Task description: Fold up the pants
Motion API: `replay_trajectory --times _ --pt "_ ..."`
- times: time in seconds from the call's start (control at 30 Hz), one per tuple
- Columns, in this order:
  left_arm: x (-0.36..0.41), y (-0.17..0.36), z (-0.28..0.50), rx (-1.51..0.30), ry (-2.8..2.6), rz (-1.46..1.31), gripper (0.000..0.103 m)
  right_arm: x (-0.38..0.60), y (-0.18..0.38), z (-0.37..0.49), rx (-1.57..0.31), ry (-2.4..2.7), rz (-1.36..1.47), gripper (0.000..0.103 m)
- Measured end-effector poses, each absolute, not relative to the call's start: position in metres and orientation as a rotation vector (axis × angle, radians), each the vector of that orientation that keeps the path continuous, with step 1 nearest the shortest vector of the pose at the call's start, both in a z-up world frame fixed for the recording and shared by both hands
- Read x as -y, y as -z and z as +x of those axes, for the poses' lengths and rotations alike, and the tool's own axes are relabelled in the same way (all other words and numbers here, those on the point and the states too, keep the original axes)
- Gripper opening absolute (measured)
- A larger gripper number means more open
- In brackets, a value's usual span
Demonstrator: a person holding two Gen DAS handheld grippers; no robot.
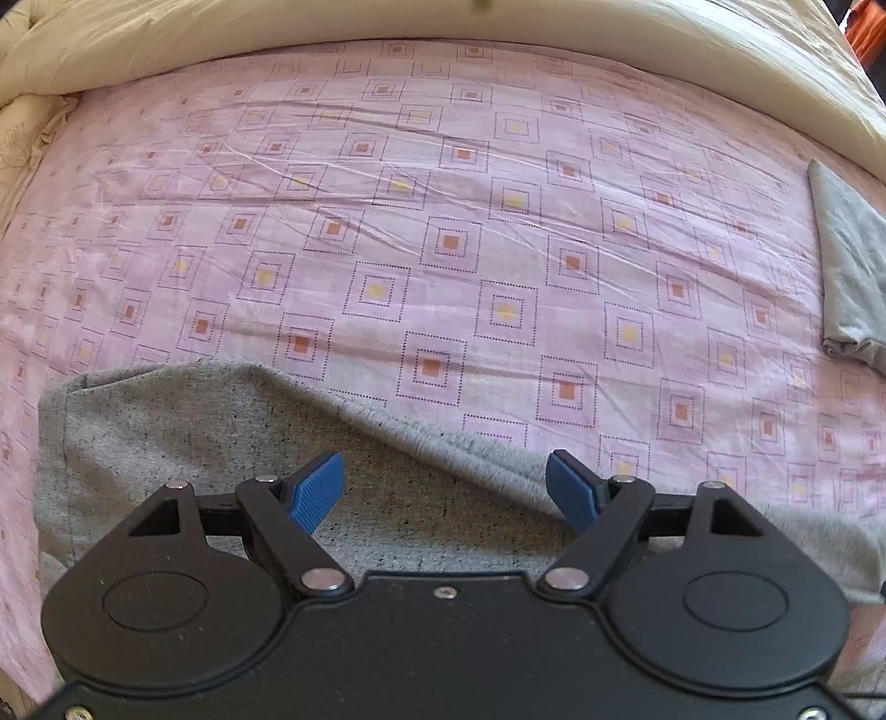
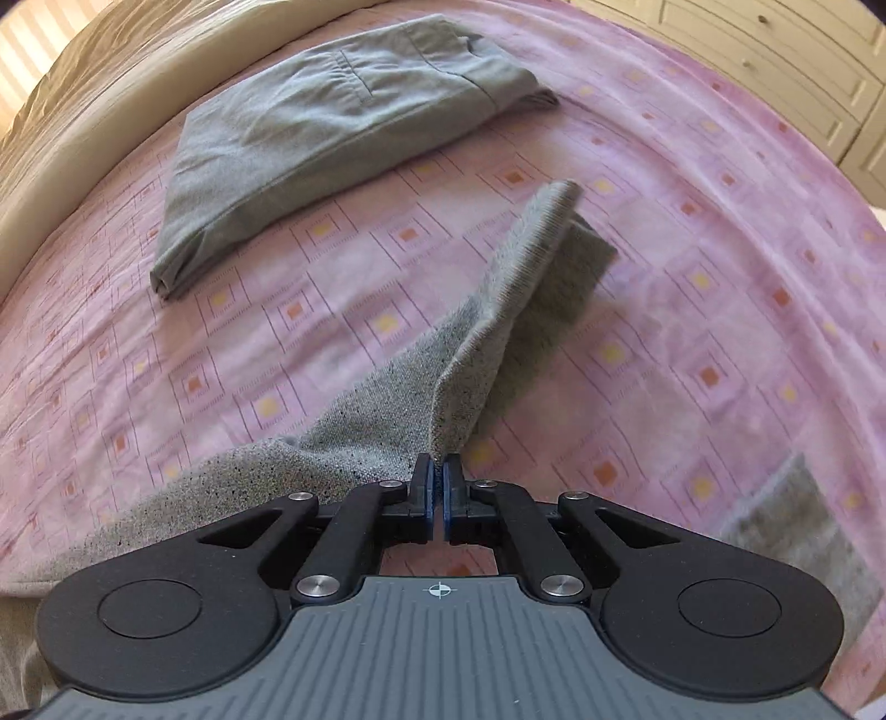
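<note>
Speckled grey pants (image 1: 232,443) lie on the pink patterned bedsheet (image 1: 443,221). My left gripper (image 1: 446,487) hangs open just above them, its blue pads (image 1: 318,490) spread wide with only cloth below. In the right wrist view my right gripper (image 2: 438,482) is shut on a raised fold of the same grey pants (image 2: 482,332). That fold stands up from the sheet like a ridge and runs away from the jaws. More of the speckled cloth trails off to the lower left.
A second pair of grey pants (image 2: 326,138), folded, rests on the sheet beyond the held fold; its edge (image 1: 853,266) shows at the right of the left wrist view. A beige duvet (image 1: 387,27) borders the far side. White cabinet doors (image 2: 775,55) stand past the bed.
</note>
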State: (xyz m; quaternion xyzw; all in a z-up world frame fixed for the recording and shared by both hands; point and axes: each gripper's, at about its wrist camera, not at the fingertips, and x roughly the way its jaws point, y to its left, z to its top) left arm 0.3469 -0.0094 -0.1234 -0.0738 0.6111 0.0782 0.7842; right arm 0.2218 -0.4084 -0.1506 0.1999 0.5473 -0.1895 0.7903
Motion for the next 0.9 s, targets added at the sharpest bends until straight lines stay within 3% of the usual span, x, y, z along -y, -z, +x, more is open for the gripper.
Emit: replay_trajectory --times 0.47,0.53,0.6,0.63,0.9 --pt "-0.013 0.192 0.384 -1.517 -0.248 -0.272 0.085 0.410 0.164 0.202 -1.166 0.418 0.524 0.003" --pt "-0.017 0.202 0.386 -1.539 -0.249 -0.326 0.073 0.411 0.161 0.202 -1.158 0.415 0.528 0.003" --pt "-0.019 0.190 0.384 -1.482 -0.279 -0.337 0.034 0.413 0.158 0.202 -1.149 0.413 0.534 0.003" --pt "-0.018 0.184 0.384 -1.473 -0.259 -0.331 0.009 0.414 0.156 0.203 -1.142 0.410 0.537 0.003" --pt "-0.018 0.083 0.341 -1.242 -0.213 -0.293 0.008 0.413 0.096 0.224 -0.968 0.301 0.460 0.003"
